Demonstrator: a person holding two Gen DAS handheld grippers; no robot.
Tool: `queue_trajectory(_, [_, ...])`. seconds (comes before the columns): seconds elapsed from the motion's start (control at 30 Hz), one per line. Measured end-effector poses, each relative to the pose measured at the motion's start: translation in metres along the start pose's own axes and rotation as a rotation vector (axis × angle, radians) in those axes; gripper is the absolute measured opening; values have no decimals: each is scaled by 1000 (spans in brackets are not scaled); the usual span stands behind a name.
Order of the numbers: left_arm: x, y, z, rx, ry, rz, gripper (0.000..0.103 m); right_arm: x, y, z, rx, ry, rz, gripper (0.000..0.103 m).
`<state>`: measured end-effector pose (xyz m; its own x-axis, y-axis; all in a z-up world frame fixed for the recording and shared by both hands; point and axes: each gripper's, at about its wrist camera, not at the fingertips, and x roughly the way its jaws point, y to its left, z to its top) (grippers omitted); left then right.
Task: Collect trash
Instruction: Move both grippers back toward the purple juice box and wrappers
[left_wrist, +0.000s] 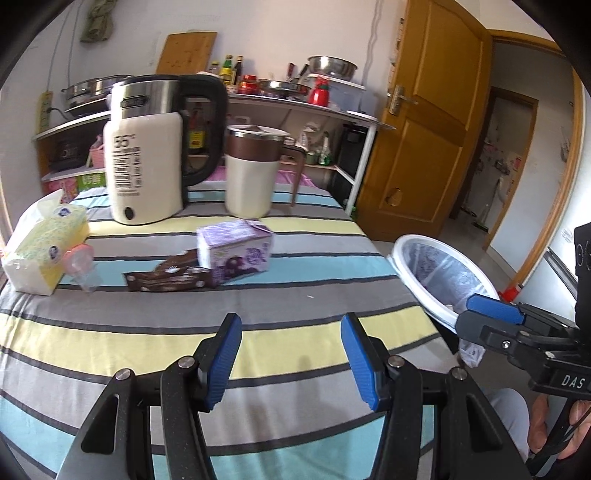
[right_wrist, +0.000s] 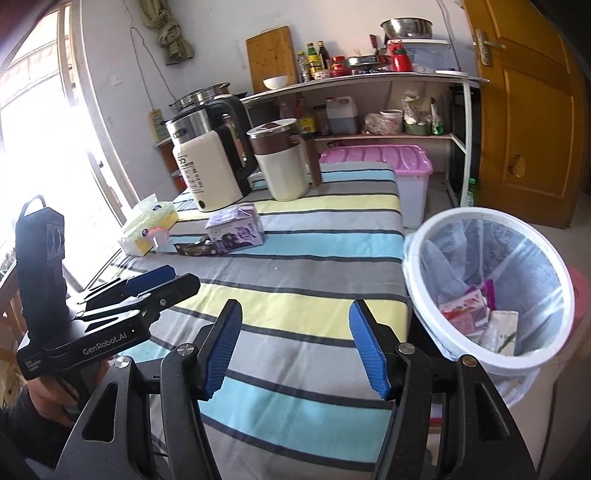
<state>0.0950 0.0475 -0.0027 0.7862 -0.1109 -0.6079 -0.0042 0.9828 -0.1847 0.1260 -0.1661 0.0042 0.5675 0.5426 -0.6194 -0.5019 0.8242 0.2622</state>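
The worktop (right_wrist: 295, 291) wears a cloth with stripes of grey, yellow, light blue and white, with thin dark lines between. The carton (left_wrist: 236, 251) is purple with a dark berry picture. The wrapper (left_wrist: 166, 277) beside it is brown with white marks. The tissue pack (left_wrist: 40, 254) at the left edge is yellow and white with tiny dots. The kettle (left_wrist: 147, 155) is cream, silver and black. The mug (left_wrist: 251, 173) is cream with a brown band. The bin (right_wrist: 491, 291) is white with a see-through bag. Each hand-held gripper (left_wrist: 291, 356) (right_wrist: 295, 349) is black with blue pads
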Motion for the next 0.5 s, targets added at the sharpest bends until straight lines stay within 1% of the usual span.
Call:
queue_trajectory(0.13, [-1,20,4,-22,-7,38,56,8,9,6,-17,-1,13,65])
queue_trajectory(0.3, [2,43,9,-31,-11,81,56,20,20,13,-38,6,29,65])
queue_trajectory(0.5, [10,70,24,-22,-21,119,56,36,33,23,-65,21,47,66])
